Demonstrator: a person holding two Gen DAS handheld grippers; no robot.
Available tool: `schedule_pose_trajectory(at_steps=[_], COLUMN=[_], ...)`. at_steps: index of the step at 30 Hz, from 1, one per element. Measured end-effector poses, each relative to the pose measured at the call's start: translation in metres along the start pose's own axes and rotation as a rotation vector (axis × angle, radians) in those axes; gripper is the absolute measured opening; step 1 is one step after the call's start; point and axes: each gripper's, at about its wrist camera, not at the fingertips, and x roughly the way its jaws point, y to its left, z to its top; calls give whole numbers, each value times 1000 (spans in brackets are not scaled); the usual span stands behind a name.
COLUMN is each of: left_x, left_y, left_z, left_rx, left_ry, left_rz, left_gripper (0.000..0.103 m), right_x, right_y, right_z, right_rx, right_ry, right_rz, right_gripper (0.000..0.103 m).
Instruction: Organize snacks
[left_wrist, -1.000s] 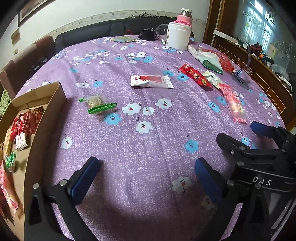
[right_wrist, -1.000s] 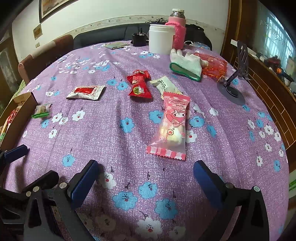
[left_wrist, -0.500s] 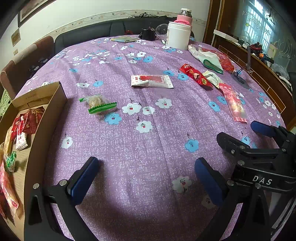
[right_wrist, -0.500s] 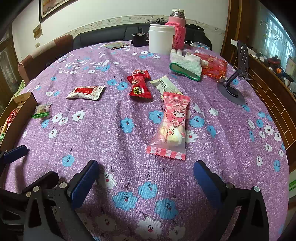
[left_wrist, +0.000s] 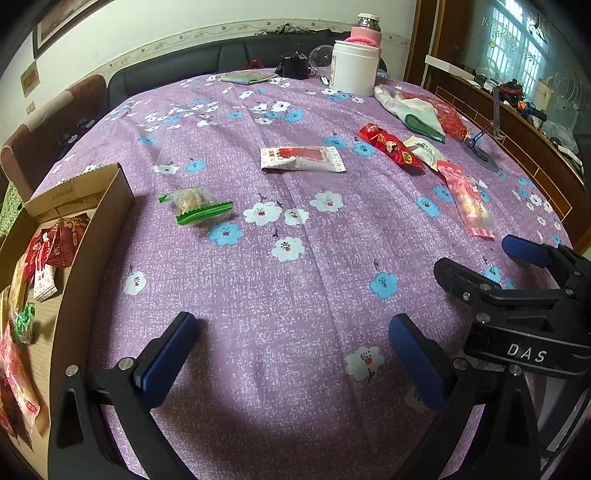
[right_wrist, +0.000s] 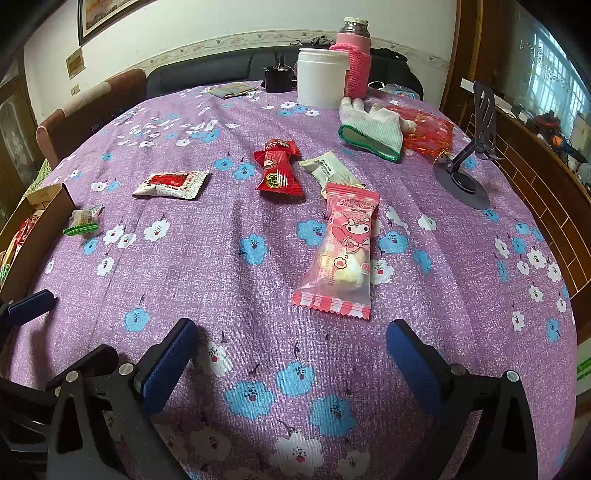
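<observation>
Snack packets lie scattered on the purple flowered tablecloth. A pink marshmallow packet (right_wrist: 341, 254) (left_wrist: 467, 197) lies just ahead of my right gripper (right_wrist: 291, 350), which is open and empty. Farther back are a red candy packet (right_wrist: 277, 171) (left_wrist: 389, 147), a white packet (right_wrist: 328, 171) and a red-and-white flat packet (right_wrist: 171, 183) (left_wrist: 301, 158). A small green-edged snack (left_wrist: 194, 206) (right_wrist: 83, 221) lies near the cardboard box (left_wrist: 99, 236), which holds several packets. My left gripper (left_wrist: 291, 343) is open and empty over bare cloth, with the right gripper (left_wrist: 517, 266) beside it.
At the back stand a white tub (right_wrist: 322, 77), a bottle in a pink knit sleeve (right_wrist: 354, 62) and a small black object (right_wrist: 277, 79). A white glove (right_wrist: 373, 127), a red mesh bag (right_wrist: 428, 134) and a phone stand (right_wrist: 465, 170) sit right. Chairs surround the table.
</observation>
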Motion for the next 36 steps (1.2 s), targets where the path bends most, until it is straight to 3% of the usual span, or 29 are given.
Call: schedule_pose_trajectory(at_steps=[11, 16, 18, 23, 30, 36], left_x=[-1, -22, -42, -124, -174, -163], left_y=[-2, 10, 13, 45, 89, 94], left_z=[-1, -9, -13, -25, -34, -40], left_rx=[13, -53, -61, -67, -104, -173], left_ry=[11, 20, -24, -245, -274, -236], left_rz=[14, -84, -110, -122, -153, -269], left_gripper=[103, 103, 103, 103, 103, 103], right_x=[0, 0, 0, -3, -7, -23], right_y=[0, -2, -3, -3, -4, -16], right_z=[-1, 0, 0, -5, -10, -30], right_rx=[11, -6, -23, -50, -98, -159], right_ry=[1, 32, 47, 52, 104, 111], right_rz=[-5, 19, 34, 47, 67, 109], right_gripper=[102, 102, 102, 102, 102, 102])
